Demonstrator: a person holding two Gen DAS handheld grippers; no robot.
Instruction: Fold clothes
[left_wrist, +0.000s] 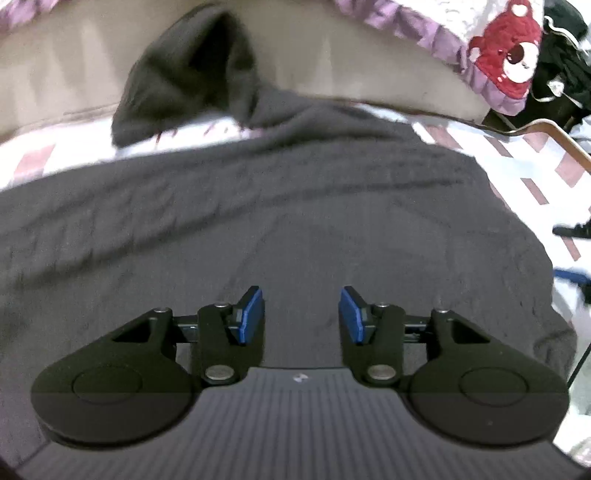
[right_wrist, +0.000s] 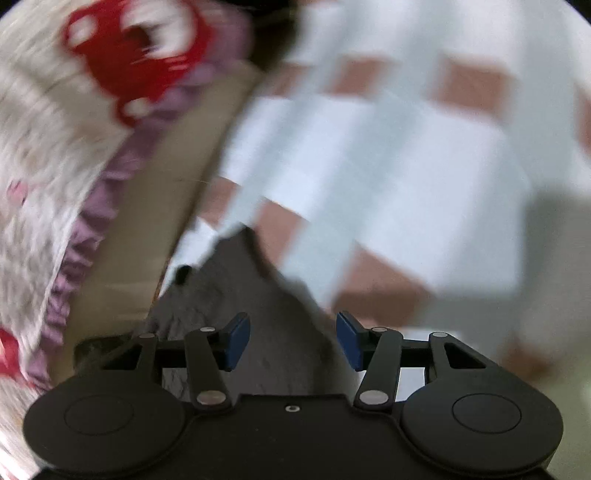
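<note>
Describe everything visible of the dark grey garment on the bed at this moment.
The dark grey garment looks like soft, matte knit fabric, finely wrinkled. It lies spread mostly flat across the checked sheet, filling most of the left wrist view. One part, perhaps a sleeve, rises up against the beige headboard. The open left gripper hovers above it, gripping nothing. In the blurred right wrist view, a pointed corner lies between the open right gripper's fingers, ungripped.

garment (left_wrist: 258, 229): dark grey matt cloth, finely wrinkled | bed sheet (right_wrist: 406, 147): smooth cloth, white with pink-brown checks | pillow (left_wrist: 509, 55): fuzzy cloth, red bear print, purple ruffle trim | left gripper (left_wrist: 301, 317): matt black plastic, blue pads, bright metal pivots, ribbed housing
</note>
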